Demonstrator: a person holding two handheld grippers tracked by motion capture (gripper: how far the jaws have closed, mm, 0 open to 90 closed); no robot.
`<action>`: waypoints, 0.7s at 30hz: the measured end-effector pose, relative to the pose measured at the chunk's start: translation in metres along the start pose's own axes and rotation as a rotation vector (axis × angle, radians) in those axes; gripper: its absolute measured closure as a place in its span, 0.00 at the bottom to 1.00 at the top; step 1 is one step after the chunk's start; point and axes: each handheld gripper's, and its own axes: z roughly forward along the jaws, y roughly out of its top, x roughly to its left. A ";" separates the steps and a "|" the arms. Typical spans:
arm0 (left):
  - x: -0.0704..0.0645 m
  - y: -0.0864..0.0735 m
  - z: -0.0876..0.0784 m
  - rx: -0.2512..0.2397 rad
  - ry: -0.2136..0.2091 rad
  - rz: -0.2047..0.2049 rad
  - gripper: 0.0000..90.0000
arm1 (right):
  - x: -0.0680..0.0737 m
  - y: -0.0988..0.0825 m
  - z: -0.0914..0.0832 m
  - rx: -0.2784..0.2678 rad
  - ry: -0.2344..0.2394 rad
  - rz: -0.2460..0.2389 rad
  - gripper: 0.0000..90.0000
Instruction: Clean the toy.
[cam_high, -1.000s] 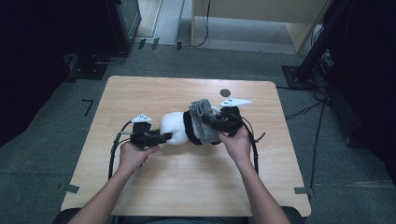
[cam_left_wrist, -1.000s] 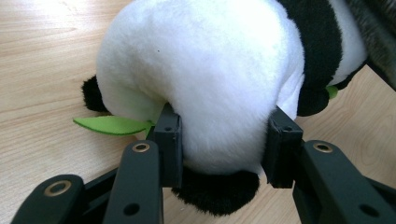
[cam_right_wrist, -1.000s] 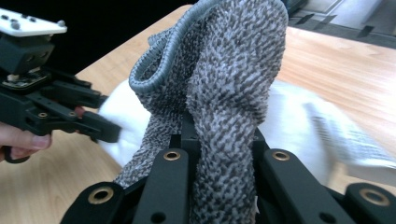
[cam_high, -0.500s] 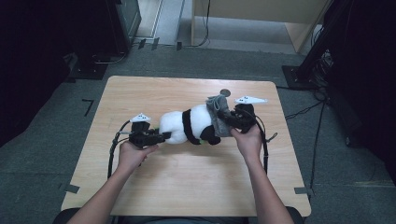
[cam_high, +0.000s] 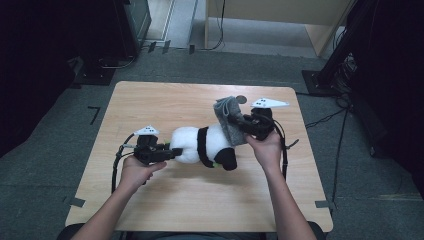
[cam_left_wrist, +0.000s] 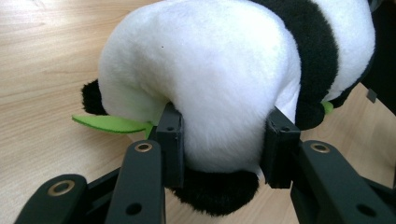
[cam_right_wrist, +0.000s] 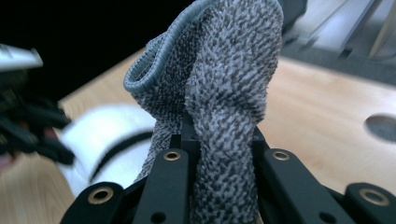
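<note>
A black-and-white plush panda (cam_high: 200, 142) lies on its side in the middle of the wooden table (cam_high: 165, 100). My left gripper (cam_high: 172, 151) comes at it from the left. In the left gripper view its jaws (cam_left_wrist: 223, 149) press into the panda's white end (cam_left_wrist: 210, 79), beside a green felt leaf (cam_left_wrist: 109, 123). My right gripper (cam_high: 241, 127) is shut on a grey knitted cloth (cam_high: 227, 117) held up at the panda's right end. In the right gripper view the cloth (cam_right_wrist: 224, 84) rises bunched between the jaws (cam_right_wrist: 219, 140), with the blurred panda (cam_right_wrist: 102, 135) behind.
A small round hole (cam_high: 241, 99) sits in the table just behind the cloth. Cables trail from both grippers over the table. Dark stands and equipment (cam_high: 345, 55) ring the table on the grey floor.
My right gripper has moved to the right and slightly up with the grey cloth in it. The left gripper has stayed put on the panda.
</note>
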 end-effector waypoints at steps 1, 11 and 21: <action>0.002 -0.001 0.001 0.003 0.000 -0.006 0.65 | 0.000 -0.002 0.004 0.022 0.001 -0.004 0.88; 0.017 -0.008 0.007 -0.021 0.002 -0.001 0.48 | -0.007 -0.018 0.035 0.069 -0.006 -0.010 0.88; 0.022 -0.008 0.005 -0.068 0.020 0.076 0.35 | -0.016 -0.021 0.043 0.053 0.001 0.026 0.88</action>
